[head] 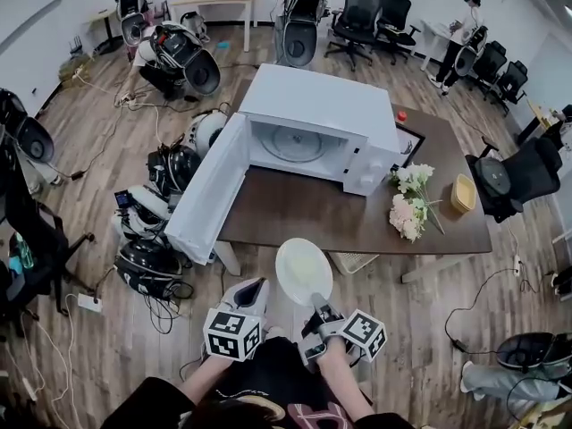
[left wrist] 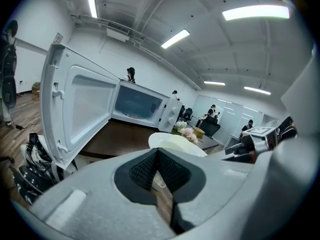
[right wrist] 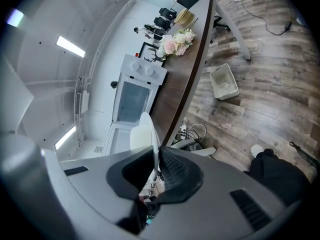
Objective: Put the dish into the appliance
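Observation:
A white microwave (head: 313,128) stands on a brown table (head: 295,213), its door (head: 207,190) swung wide open to the left and the cavity showing a glass turntable (head: 295,143). A white dish (head: 303,271) hangs in the air just before the table's near edge. My right gripper (head: 317,300) is shut on its near rim; in the right gripper view the dish (right wrist: 142,131) stands edge-on between the pads. My left gripper (head: 256,284) is beside it on the left, shut and holding nothing. In the left gripper view the dish (left wrist: 175,143) shows past the closed tips (left wrist: 157,150).
Pink and white flowers (head: 408,199) and a yellow basket (head: 463,193) lie on the table's right part. A white basket (head: 353,262) sits under the table. Helmets and cables (head: 147,239) crowd the floor left of the open door. Office chairs and people are further back.

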`<state>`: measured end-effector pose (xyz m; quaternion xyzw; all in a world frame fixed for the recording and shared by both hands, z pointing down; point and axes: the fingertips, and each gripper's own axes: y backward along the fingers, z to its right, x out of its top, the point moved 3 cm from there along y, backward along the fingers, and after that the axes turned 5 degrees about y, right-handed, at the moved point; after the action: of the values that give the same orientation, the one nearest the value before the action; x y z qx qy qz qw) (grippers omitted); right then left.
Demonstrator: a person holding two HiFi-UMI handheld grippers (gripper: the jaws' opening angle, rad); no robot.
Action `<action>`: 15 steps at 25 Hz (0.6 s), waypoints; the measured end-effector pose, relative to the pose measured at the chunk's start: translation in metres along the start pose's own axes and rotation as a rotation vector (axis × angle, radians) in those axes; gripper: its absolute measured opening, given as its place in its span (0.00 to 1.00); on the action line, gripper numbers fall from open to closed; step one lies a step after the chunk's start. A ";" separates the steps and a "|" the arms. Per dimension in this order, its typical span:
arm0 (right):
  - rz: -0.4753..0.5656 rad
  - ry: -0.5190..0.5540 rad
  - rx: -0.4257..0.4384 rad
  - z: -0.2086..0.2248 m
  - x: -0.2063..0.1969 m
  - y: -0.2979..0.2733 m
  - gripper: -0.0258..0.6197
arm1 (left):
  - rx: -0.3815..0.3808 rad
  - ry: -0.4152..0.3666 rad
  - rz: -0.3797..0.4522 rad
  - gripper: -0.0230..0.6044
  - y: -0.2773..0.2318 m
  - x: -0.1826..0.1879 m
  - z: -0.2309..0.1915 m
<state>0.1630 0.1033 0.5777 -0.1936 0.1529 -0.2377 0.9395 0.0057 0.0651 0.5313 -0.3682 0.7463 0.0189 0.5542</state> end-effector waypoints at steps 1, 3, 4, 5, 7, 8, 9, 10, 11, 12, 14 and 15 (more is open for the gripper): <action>-0.002 -0.001 -0.002 0.000 0.002 -0.002 0.10 | -0.003 0.001 -0.006 0.05 -0.002 0.001 -0.001; -0.002 -0.002 -0.006 -0.002 0.006 -0.008 0.10 | -0.017 0.000 -0.018 0.05 -0.007 0.004 -0.004; -0.001 -0.002 -0.006 -0.004 0.008 -0.013 0.10 | -0.024 -0.004 -0.022 0.05 -0.011 0.008 -0.007; 0.000 -0.004 -0.006 -0.007 0.010 -0.017 0.10 | -0.029 -0.008 -0.024 0.05 -0.015 0.012 -0.010; 0.001 -0.012 -0.008 -0.012 0.015 -0.028 0.10 | -0.038 -0.007 -0.024 0.05 -0.025 0.021 -0.017; 0.003 -0.016 -0.010 -0.015 0.018 -0.033 0.10 | -0.044 -0.005 -0.025 0.05 -0.031 0.026 -0.020; 0.006 -0.018 -0.011 -0.018 0.021 -0.039 0.10 | -0.051 -0.005 -0.026 0.05 -0.037 0.031 -0.023; 0.010 -0.018 -0.011 -0.023 0.026 -0.045 0.10 | -0.058 -0.009 -0.026 0.05 -0.045 0.037 -0.026; 0.016 -0.017 -0.009 -0.028 0.031 -0.052 0.10 | -0.066 -0.017 -0.025 0.05 -0.052 0.044 -0.029; 0.023 -0.016 -0.009 -0.032 0.035 -0.057 0.10 | -0.072 -0.028 -0.023 0.05 -0.059 0.051 -0.031; 0.037 -0.018 -0.010 -0.038 0.040 -0.068 0.10 | -0.082 -0.049 -0.021 0.05 -0.069 0.060 -0.036; 0.045 -0.021 -0.008 -0.040 0.043 -0.074 0.10 | -0.086 -0.057 -0.018 0.05 -0.073 0.065 -0.040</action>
<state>0.1551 0.0098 0.5665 -0.1962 0.1483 -0.2138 0.9454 0.0075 -0.0400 0.5202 -0.3975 0.7253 0.0563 0.5592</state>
